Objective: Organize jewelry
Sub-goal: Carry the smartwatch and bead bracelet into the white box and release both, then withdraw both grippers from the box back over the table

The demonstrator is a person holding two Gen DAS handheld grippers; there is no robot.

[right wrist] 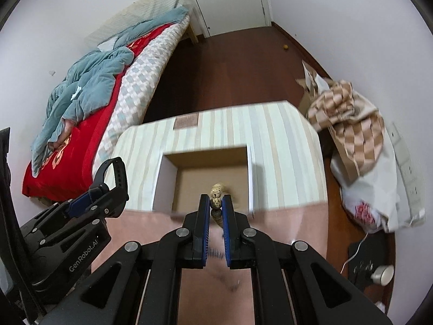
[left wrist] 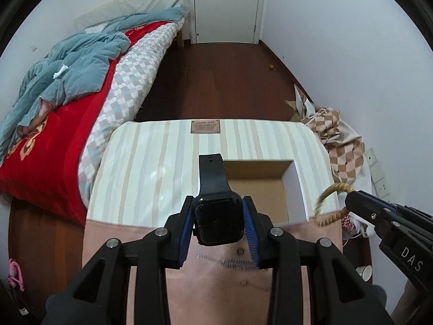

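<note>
gripping a watch (left wrist: 217,220) in left tongs (left wrist: 218,226), right tongs (right wrist: 216,205) clenching beads (right wrist: 216,200) above box (right wrist: 162,178)

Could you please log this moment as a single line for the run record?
left claw: shut on black smartwatch | right claw: shut on beaded bracelet | open cardboard box: nothing visible inside | both items held above box

Black left tool (left wrist: 217,216), blue ribbed pads (left wrist: 250,233), silver screws, white lettering
</note>
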